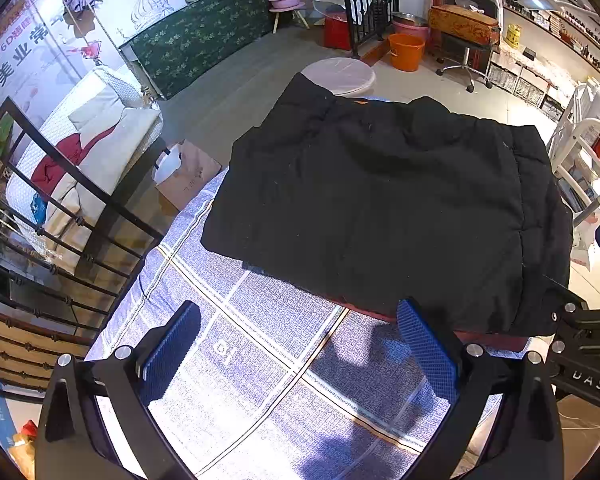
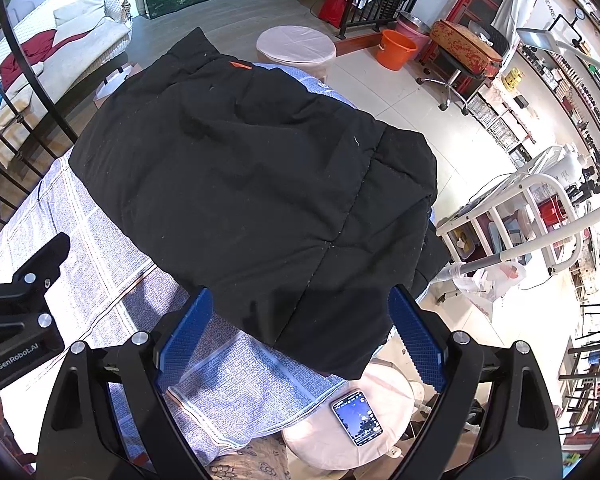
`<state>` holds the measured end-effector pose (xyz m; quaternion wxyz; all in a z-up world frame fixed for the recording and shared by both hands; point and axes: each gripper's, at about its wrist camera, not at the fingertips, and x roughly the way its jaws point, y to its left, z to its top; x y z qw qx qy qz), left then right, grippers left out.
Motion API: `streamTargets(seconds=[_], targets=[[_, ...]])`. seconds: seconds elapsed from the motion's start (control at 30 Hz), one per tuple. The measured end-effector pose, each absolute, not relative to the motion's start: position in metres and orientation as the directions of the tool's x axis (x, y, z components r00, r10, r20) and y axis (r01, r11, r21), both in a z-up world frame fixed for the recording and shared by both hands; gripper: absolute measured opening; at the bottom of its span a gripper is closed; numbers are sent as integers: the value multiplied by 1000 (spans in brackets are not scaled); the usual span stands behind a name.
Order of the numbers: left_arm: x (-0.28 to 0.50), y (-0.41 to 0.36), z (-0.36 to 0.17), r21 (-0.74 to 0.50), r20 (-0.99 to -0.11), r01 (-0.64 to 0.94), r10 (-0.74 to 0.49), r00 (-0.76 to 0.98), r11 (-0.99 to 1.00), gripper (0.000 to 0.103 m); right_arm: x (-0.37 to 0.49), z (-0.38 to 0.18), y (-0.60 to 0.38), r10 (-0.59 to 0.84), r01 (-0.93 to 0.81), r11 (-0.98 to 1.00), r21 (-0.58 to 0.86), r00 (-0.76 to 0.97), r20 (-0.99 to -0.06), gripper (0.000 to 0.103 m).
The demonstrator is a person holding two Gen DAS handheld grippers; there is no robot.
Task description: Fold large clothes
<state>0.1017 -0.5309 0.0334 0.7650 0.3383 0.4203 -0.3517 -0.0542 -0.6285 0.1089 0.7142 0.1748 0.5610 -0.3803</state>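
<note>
A black padded jacket (image 1: 380, 208) lies folded into a rough rectangle on a table covered with a blue-white checked cloth (image 1: 260, 360). It also shows in the right wrist view (image 2: 260, 200), with a small orange tag (image 2: 240, 66) near its far edge. My left gripper (image 1: 300, 344) is open and empty, hovering over the cloth just in front of the jacket's near edge. My right gripper (image 2: 304, 328) is open and empty, its blue pads (image 2: 416, 340) on either side of the jacket's near corner, which hangs over the table edge.
A phone (image 2: 357, 417) lies on a round pink stool (image 2: 380, 432) below the table corner. Another round stool (image 2: 296, 46) stands beyond the table. An orange bucket (image 2: 396, 50), a white rack (image 2: 540, 208) on the right and a black railing (image 1: 60, 208) on the left surround the table.
</note>
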Motion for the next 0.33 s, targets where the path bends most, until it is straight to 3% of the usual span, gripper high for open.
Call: streamTargets(seconds=[0.33], targets=[[105, -535, 23, 230, -910, 824, -185, 370, 517, 97, -54, 108, -628, -344, 742, 648, -172, 84, -935, 89]])
